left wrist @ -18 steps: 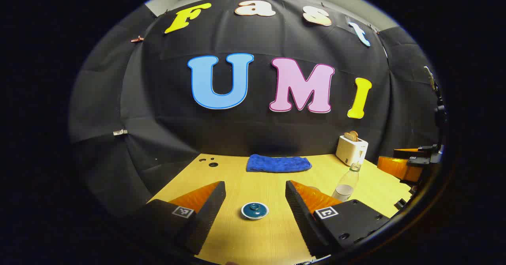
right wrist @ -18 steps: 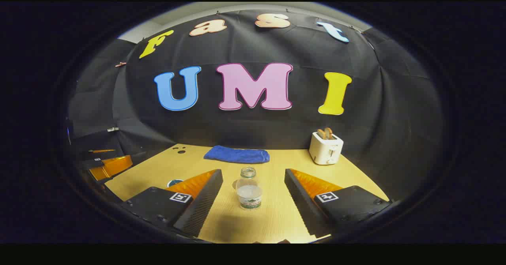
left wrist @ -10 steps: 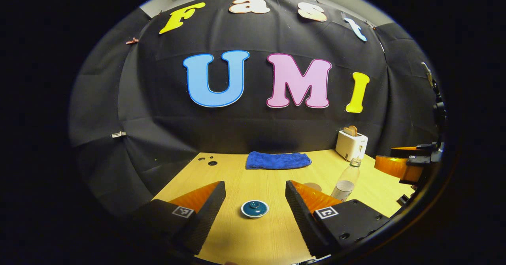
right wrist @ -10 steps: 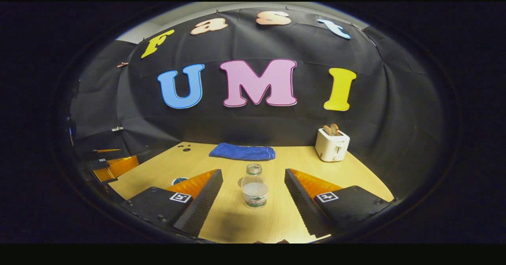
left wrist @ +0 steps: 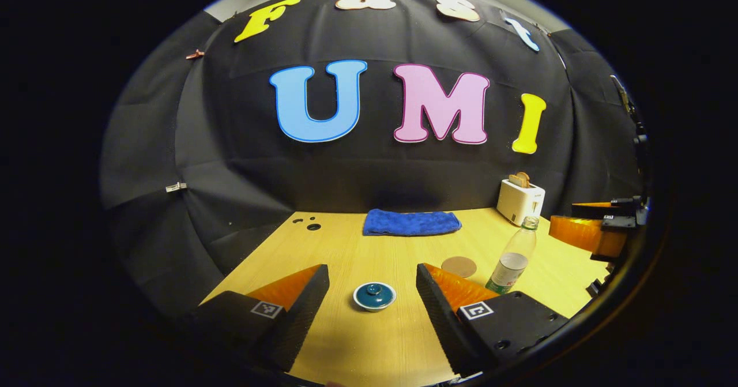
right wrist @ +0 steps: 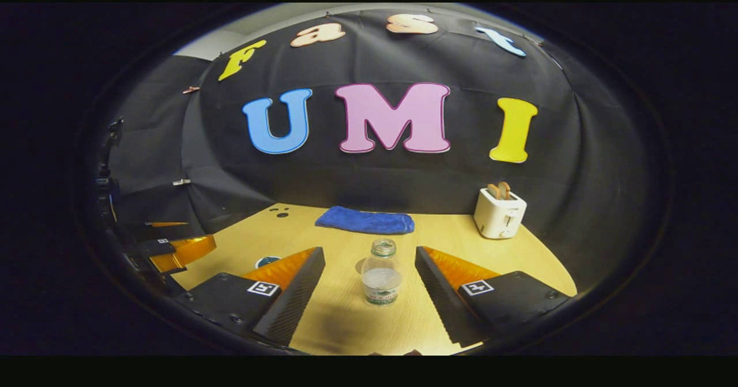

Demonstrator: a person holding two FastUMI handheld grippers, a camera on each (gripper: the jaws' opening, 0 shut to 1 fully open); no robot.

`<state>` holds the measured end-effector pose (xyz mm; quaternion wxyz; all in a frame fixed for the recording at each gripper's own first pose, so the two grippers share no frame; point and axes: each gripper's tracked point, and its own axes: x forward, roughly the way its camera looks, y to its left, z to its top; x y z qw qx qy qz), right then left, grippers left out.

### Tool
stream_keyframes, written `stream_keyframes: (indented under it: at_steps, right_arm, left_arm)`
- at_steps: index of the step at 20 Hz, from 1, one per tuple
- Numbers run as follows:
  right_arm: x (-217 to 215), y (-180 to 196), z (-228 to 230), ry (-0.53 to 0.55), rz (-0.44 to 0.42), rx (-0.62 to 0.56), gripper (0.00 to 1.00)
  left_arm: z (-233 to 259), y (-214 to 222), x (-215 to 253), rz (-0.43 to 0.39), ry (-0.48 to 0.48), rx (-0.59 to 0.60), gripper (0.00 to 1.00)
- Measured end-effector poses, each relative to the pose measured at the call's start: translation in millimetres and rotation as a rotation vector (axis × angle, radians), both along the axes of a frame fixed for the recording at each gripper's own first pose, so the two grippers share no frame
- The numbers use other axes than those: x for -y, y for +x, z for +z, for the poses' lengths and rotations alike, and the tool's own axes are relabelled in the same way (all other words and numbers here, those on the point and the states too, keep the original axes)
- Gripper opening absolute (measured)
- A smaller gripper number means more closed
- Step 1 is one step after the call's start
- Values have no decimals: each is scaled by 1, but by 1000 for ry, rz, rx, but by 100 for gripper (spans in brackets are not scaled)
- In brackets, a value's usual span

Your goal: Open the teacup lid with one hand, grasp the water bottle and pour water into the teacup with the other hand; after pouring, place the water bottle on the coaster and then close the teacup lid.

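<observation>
A dark blue lidded teacup sits on the wooden table, ahead of my left gripper, which is open with its fingers either side of it and apart from it. A round brown coaster lies to the cup's right. Beside the coaster stands a clear, uncapped water bottle holding some water. In the right gripper view the water bottle stands upright ahead of my open right gripper, untouched. The teacup peeks out behind that gripper's left finger.
A folded blue cloth lies at the table's back edge. A white toaster with bread stands at the back right. Small dark holes mark the table's back left corner. The other gripper shows at the far right.
Both grippers have shifted, so each view now takes in more of the table. The coaster has come into sight in the left gripper view. Teacup and bottle have not moved.
</observation>
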<state>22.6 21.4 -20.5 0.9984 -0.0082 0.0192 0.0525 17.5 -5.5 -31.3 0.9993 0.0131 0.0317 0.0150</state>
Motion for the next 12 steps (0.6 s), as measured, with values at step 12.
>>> stream_keyframes:
  at_steps: [12]
  right_arm:
    - [10, 24, -51, 7, -16, -83, 98]
  left_arm:
    - [-59, 74, -7, -20, 58, -61, 94]
